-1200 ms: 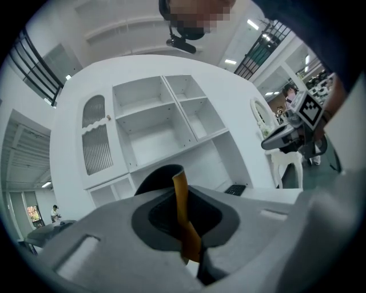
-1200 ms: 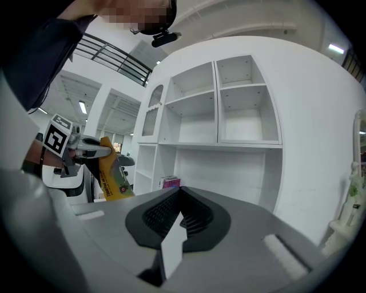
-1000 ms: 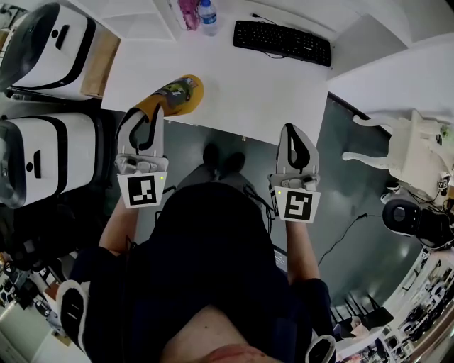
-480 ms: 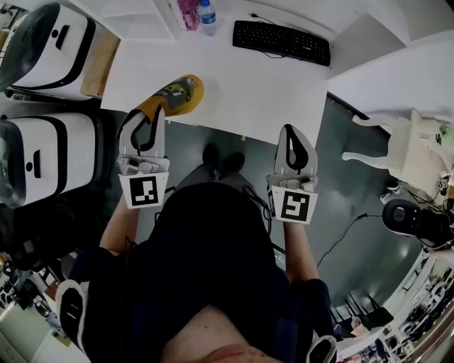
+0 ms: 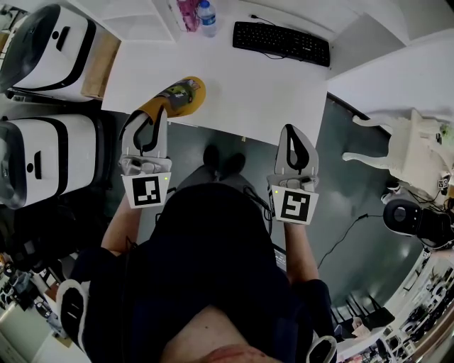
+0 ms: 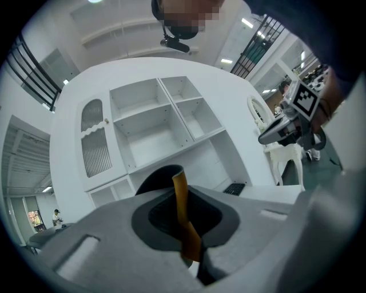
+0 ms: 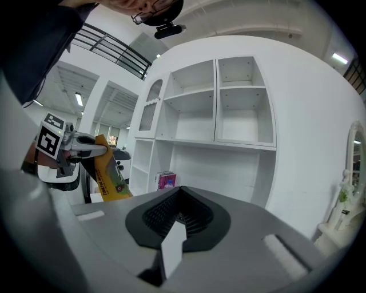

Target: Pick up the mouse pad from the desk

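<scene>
In the head view the left gripper (image 5: 152, 122) has its fingers clamped on the near end of the yellow mouse pad (image 5: 177, 93), which shows over the front left corner of the desk (image 5: 248, 85). The right gripper (image 5: 296, 145) is well apart from it, off the desk's front edge. The right gripper view adds what that angle misses — the pad is in the air, steeply tilted, printed face showing — and shows its own fingers pressed together on nothing, while the left gripper view gives only the pad's orange edge, bowed between its fingers.

pink box (image 5: 188, 13) cropped, mouse pad (image 5: 177, 93) end hidden
</scene>
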